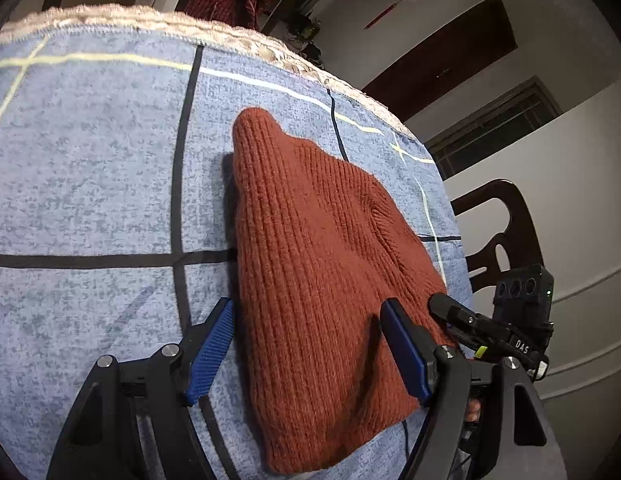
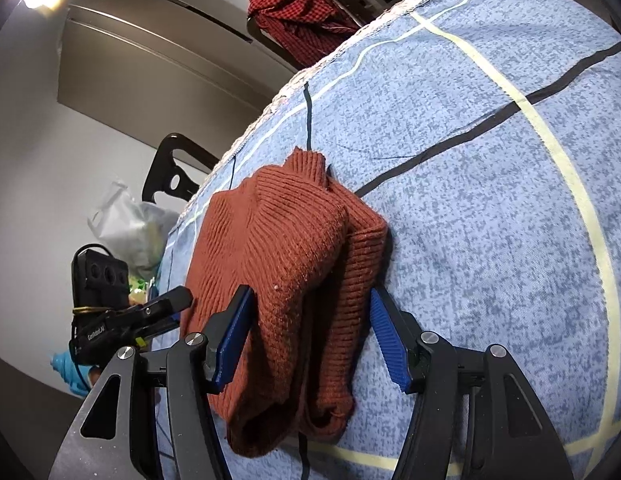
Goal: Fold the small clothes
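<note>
A rust-brown ribbed knit sweater lies folded on a blue checked tablecloth. My left gripper is open, its blue-padded fingers on either side of the sweater's near end. In the right wrist view the same sweater lies folded with its collar away from me. My right gripper is open, its fingers on either side of the sweater's near folded end. Each gripper shows at the edge of the other's view, the right one and the left one.
The tablecloth has a fringed far edge. A dark wooden chair stands beside the table. A red checked cloth hangs over a chair beyond the far edge. A plastic bag sits off the table's side.
</note>
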`<state>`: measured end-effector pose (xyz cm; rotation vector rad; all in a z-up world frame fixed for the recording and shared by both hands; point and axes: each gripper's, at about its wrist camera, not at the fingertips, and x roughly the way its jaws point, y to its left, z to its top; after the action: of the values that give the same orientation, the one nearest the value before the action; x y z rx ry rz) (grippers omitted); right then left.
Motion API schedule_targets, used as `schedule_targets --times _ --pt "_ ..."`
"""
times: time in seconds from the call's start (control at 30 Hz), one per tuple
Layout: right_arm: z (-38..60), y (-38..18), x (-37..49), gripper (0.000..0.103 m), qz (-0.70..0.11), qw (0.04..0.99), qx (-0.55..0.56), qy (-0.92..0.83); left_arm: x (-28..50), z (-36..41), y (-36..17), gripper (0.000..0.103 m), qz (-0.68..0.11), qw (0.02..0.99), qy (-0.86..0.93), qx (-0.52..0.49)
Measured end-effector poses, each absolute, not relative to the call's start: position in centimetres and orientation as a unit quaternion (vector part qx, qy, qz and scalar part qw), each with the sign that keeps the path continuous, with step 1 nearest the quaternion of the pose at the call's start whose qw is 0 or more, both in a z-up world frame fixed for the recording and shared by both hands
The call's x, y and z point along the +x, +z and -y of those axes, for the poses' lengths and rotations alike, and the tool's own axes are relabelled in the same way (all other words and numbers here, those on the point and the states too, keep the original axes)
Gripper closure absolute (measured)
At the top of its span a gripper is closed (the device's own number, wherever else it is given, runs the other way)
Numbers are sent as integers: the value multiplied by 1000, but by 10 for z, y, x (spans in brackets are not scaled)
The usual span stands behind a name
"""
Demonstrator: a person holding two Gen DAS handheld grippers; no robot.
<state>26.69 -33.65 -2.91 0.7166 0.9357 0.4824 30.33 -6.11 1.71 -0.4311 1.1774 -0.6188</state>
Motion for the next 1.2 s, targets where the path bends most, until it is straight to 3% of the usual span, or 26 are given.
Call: schedule_targets --times 0.17,0.43,0.6,0.8,0.83,0.93,1.2 --pt "336 -28 270 44 -439 806 325 226 307 63 11 27 -549 760 -280 -206" --pt "326 0 260 44 -407 892 164 106 301 65 17 27 -539 798 -235 -134" --pt "300 31 259 44 -351 926 94 103 309 60 30 27 -524 810 -222 -140" --pt "253 34 290 44 -364 917 36 156 310 67 54 28 -487 827 -237 -153" --pt "249 31 294 45 -371 914 27 160 310 68 55 28 -484 829 -235 -153" --pt "244 15 312 63 -410 898 4 160 313 79 47 28 -497 831 -217 -120" --pt "273 1 316 63 -414 903 18 114 313 83 22 28 -524 823 -196 -96"
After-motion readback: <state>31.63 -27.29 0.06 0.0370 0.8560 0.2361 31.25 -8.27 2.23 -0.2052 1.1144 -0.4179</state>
